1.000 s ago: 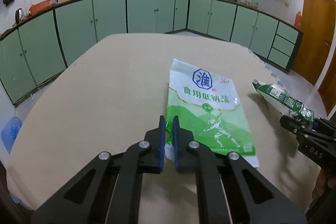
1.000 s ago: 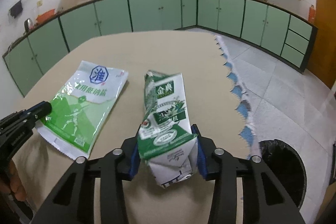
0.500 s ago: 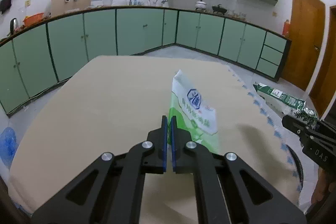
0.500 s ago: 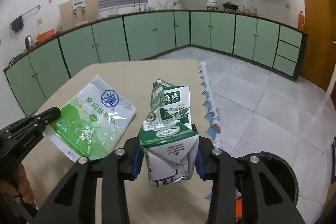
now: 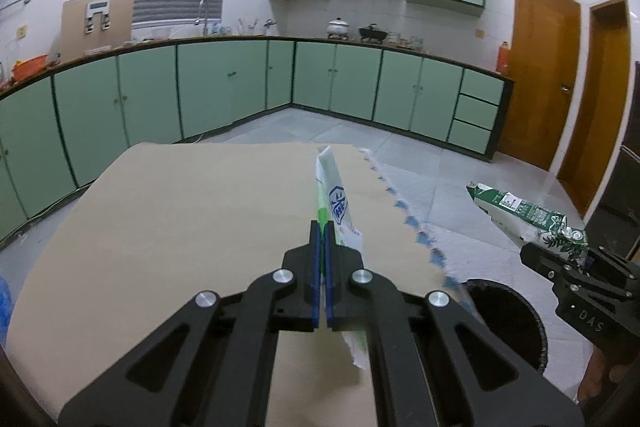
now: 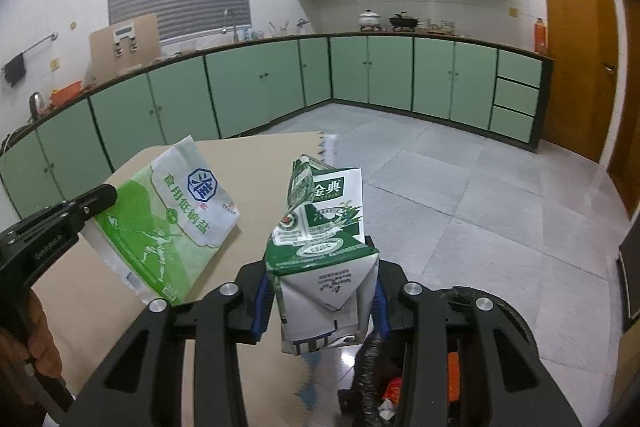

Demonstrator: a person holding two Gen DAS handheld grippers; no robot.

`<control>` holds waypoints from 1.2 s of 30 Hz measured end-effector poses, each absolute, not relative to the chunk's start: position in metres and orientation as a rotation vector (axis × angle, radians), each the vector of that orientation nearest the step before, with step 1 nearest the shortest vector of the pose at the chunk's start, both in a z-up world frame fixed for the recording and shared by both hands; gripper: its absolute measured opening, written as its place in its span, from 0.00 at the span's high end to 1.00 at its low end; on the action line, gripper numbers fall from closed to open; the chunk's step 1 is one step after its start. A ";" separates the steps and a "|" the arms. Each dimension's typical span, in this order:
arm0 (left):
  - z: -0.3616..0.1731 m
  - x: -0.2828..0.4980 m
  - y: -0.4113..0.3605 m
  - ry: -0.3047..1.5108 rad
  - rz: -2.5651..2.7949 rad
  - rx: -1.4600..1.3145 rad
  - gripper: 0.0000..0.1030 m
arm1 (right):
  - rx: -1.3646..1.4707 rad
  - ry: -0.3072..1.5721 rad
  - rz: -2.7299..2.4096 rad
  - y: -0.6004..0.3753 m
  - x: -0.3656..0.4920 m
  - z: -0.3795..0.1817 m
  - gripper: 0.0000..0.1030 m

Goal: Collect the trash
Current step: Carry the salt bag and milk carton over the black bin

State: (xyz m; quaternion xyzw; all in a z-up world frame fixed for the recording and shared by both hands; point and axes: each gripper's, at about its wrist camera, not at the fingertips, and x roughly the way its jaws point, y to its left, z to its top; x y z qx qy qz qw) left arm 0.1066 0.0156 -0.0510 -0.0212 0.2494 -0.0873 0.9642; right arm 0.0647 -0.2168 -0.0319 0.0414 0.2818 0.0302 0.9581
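My left gripper (image 5: 322,227) is shut on a white and green salt bag (image 5: 335,205), held edge-on above the table; the bag also shows in the right wrist view (image 6: 176,219), with the left gripper (image 6: 100,197) at its left edge. My right gripper (image 6: 320,269) is shut on a crushed green and white milk carton (image 6: 324,247), lifted past the table's right edge above a black bin (image 6: 480,301). The carton (image 5: 524,217) and the right gripper (image 5: 536,257) also show in the left wrist view.
The tan table (image 5: 180,227) has a scalloped cloth edge (image 5: 416,227) on its right. The black bin (image 5: 508,315) stands on the tiled floor beside it, with trash inside. Green cabinets (image 5: 340,79) line the walls; brown doors (image 5: 540,75) are at right.
Both grippers have lifted their items off the table and swung right toward the bin. The salt bag has turned from lying flat to hanging edge-on.
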 end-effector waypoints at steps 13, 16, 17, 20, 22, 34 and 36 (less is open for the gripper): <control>-0.035 0.102 -0.066 0.455 -0.339 -0.020 1.00 | 0.136 0.548 -0.093 -0.289 0.036 -0.032 0.62; -0.040 0.103 -0.091 0.464 -0.384 -0.011 1.00 | 0.145 0.552 -0.135 -0.309 0.028 -0.036 0.62; -0.042 0.103 -0.098 0.467 -0.395 -0.008 1.00 | 0.149 0.554 -0.146 -0.314 0.025 -0.037 0.62; -0.052 0.105 -0.126 0.491 -0.441 0.001 1.00 | 0.162 0.561 -0.182 -0.332 0.020 -0.041 0.62; -0.061 0.106 -0.147 0.510 -0.473 0.009 1.00 | 0.171 0.570 -0.204 -0.344 0.017 -0.044 0.64; -0.140 0.134 -0.225 0.697 -0.569 0.078 0.99 | 0.238 0.709 -0.251 -0.398 0.033 -0.109 0.64; -0.149 0.140 -0.229 0.724 -0.573 0.087 0.99 | 0.249 0.747 -0.243 -0.405 0.038 -0.121 0.63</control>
